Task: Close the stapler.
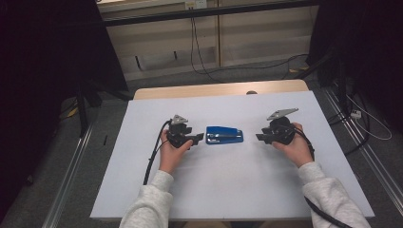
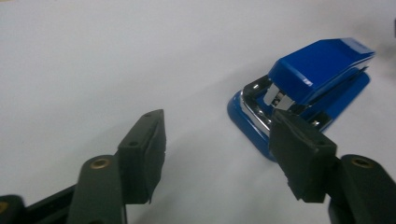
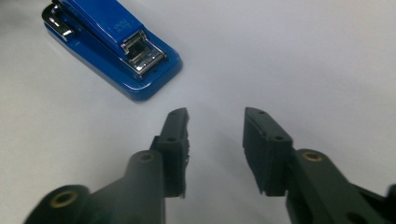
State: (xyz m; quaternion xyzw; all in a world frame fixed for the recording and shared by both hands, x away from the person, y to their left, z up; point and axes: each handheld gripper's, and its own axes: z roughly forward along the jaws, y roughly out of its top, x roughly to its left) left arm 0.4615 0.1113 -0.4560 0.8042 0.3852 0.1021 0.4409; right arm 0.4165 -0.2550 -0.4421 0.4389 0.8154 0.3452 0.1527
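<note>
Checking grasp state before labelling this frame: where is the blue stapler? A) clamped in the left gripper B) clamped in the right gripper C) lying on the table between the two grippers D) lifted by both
C: the blue stapler lies flat on the table, with the open left gripper and right gripper either side of it.

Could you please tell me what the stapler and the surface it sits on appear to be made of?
The stapler has a glossy blue shell, probably plastic or painted metal, judging by its sharp highlights. The bright silvery parts at its ends look like polished metal. The table has a matte, pale covering, possibly laminate or a sheet, with a wood-coloured edge at the far side.
</note>
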